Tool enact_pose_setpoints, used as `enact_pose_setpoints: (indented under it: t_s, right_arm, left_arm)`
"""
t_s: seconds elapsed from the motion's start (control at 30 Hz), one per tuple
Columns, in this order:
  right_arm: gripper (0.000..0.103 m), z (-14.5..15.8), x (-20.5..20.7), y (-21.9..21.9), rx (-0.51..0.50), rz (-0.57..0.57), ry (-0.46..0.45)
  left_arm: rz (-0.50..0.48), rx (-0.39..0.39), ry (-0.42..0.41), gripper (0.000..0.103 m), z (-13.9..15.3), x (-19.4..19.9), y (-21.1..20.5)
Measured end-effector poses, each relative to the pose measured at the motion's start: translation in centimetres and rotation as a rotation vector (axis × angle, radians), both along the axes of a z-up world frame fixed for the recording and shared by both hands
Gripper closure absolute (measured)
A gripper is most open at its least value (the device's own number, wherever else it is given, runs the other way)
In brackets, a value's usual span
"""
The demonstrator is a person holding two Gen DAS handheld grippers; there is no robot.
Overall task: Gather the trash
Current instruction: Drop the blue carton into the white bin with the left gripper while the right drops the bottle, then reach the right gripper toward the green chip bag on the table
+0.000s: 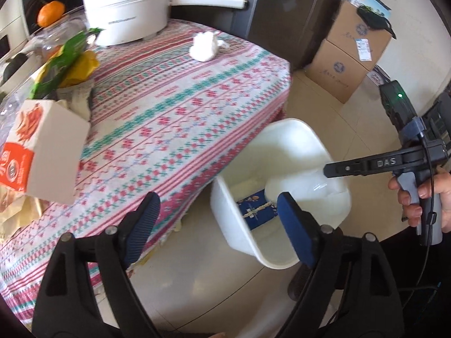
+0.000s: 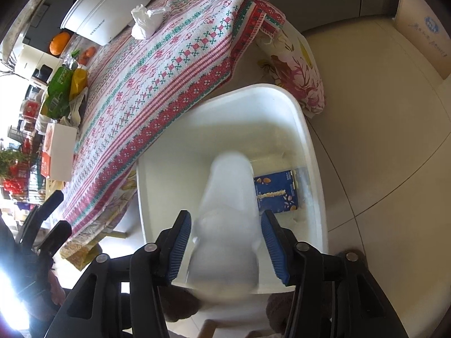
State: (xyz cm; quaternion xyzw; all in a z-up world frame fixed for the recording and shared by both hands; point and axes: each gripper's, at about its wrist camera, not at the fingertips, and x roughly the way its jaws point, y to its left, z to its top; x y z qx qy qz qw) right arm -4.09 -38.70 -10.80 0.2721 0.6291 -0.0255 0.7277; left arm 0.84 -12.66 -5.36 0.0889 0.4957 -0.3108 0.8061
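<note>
A white bin (image 1: 239,225) (image 2: 313,152) stands on the floor beside the table; a blue carton (image 2: 277,191) (image 1: 258,211) lies in its bottom. My right gripper (image 2: 227,242) is open above the bin. A blurred translucent white cup (image 2: 228,225) (image 1: 304,188) is between its fingers, over the bin, apart from the pads. My left gripper (image 1: 217,225) is open and empty over the table's edge. A crumpled white tissue (image 1: 204,46) (image 2: 145,22) lies on the patterned tablecloth (image 1: 157,118) (image 2: 157,70). An orange and white box (image 1: 45,152) (image 2: 57,152) stands at the table's left.
A white pot (image 1: 126,11) stands at the table's back. Green and yellow wrappers (image 1: 67,64), an orange (image 1: 50,12) and bags crowd the left side. Cardboard boxes (image 1: 346,56) are stacked on the floor at the right. A floral cushion (image 2: 296,76) sits beyond the bin.
</note>
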Motion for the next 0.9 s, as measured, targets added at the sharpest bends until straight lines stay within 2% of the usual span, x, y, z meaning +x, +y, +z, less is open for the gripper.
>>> enact_pose_setpoints:
  t_s: [0.03, 0.27, 0.63, 0.8, 0.9]
  right_arm:
    - [0.038, 0.2, 0.1, 0.0, 0.008, -0.007, -0.003]
    - [0.033, 2.0, 1.4, 1.4, 0.016, -0.008, -0.035]
    - [0.027, 4.6, 5.1, 6.6, -0.026, 0.057, -0.096]
    - [0.026, 4.9, 6.8, 9.1, -0.039, 0.089, -0.102]
    - [0.025, 4.9, 7.9, 10.6, -0.053, 0.114, -0.101]
  left_arm:
    - [0.017, 0.001, 0.005, 0.017, 0.0, 0.3, 0.5]
    - [0.106, -0.003, 0.004, 0.017, 0.8, 1.8, 4.0]
    - [0.278, -0.007, -0.016, 0.016, 1.1, 4.4, 10.8]
    - [0.371, -0.029, 0.0, 0.016, 0.6, 5.8, 14.1]
    - [0.426, -0.07, 0.03, 0.016, 0.1, 7.2, 16.3]
